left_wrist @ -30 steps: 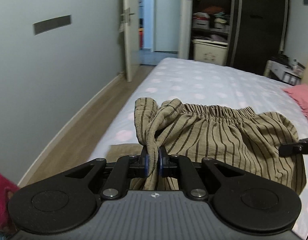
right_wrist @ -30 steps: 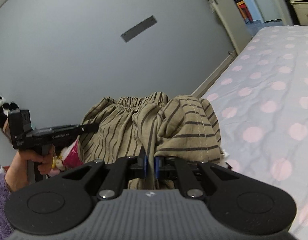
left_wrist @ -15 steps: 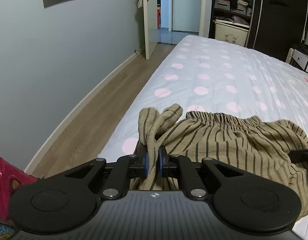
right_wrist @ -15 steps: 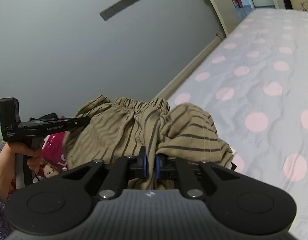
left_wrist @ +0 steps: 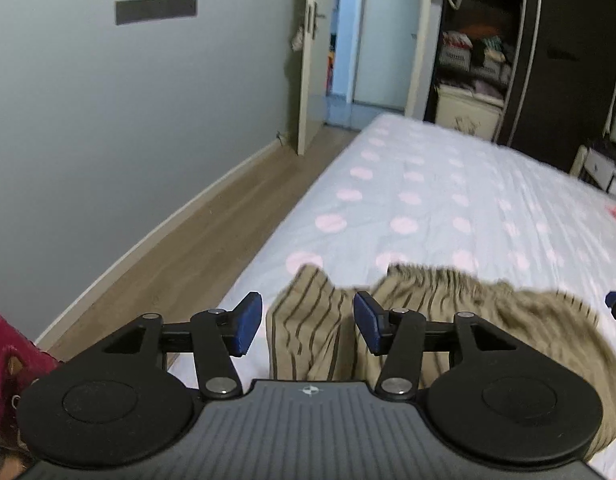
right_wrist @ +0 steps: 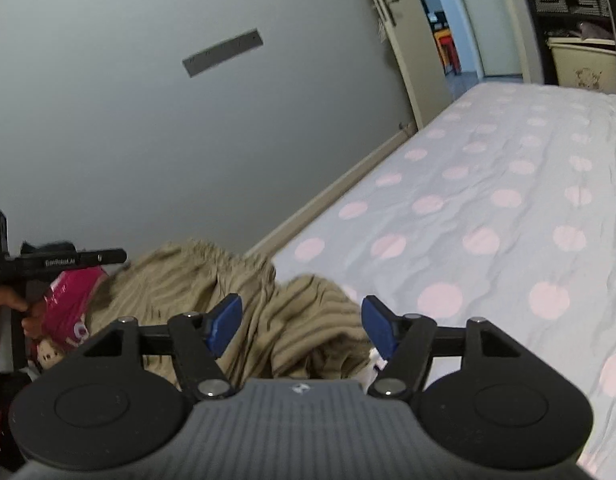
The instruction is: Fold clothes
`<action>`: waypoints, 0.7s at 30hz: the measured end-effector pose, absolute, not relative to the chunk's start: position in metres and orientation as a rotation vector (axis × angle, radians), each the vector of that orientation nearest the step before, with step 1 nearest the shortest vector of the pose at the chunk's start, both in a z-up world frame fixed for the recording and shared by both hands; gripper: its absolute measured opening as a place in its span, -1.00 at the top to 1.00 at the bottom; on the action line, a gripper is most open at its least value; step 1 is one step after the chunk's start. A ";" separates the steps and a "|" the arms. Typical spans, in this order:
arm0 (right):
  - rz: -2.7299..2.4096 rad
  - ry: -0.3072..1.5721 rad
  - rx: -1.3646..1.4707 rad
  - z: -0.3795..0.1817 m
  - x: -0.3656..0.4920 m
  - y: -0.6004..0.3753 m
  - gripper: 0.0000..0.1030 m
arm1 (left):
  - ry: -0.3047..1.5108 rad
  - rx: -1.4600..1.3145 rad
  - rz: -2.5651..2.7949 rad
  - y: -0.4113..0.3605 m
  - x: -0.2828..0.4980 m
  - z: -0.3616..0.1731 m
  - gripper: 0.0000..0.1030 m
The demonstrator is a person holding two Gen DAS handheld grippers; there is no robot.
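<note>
Striped garment [left_wrist: 460, 304] crumpled on dotted bed [left_wrist: 448, 200], left gripper [left_wrist: 308, 322] and right gripper [right_wrist: 302, 322] jaws wide open above it, "GenRobot.AI" on left gripper's arm, wardrobe baskets [left_wrist: 474, 60] holding clothes

Tan shorts [left_wrist: 448, 304] are showing dark stripes at lower centre. The pale bedsheet [left_wrist: 448, 200] is displaying pink dots.
</note>
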State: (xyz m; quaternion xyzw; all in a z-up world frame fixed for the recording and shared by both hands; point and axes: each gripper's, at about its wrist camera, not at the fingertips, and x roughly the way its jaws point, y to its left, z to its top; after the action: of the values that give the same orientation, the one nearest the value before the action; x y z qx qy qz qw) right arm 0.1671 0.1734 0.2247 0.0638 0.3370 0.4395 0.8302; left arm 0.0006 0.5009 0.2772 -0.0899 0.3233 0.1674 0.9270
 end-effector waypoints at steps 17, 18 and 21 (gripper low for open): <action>0.899 0.702 0.248 0.165 0.156 0.240 0.58 | 0.618 -0.281 0.381 0.500 0.016 0.216 0.55; 0.891 0.711 0.248 0.160 0.158 0.242 0.58 | 0.629 -0.289 0.385 0.504 0.017 0.210 0.56; 0.874 0.728 0.243 0.150 0.163 0.246 0.64 | 0.674 -0.316 0.396 0.513 0.019 0.195 0.56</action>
State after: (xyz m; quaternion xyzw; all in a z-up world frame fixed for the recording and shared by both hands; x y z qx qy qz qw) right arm 0.1635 0.2460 0.1495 0.1150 0.3437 0.4128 0.8356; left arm 0.0195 0.5131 0.1954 -0.1534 0.3271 0.1920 0.9125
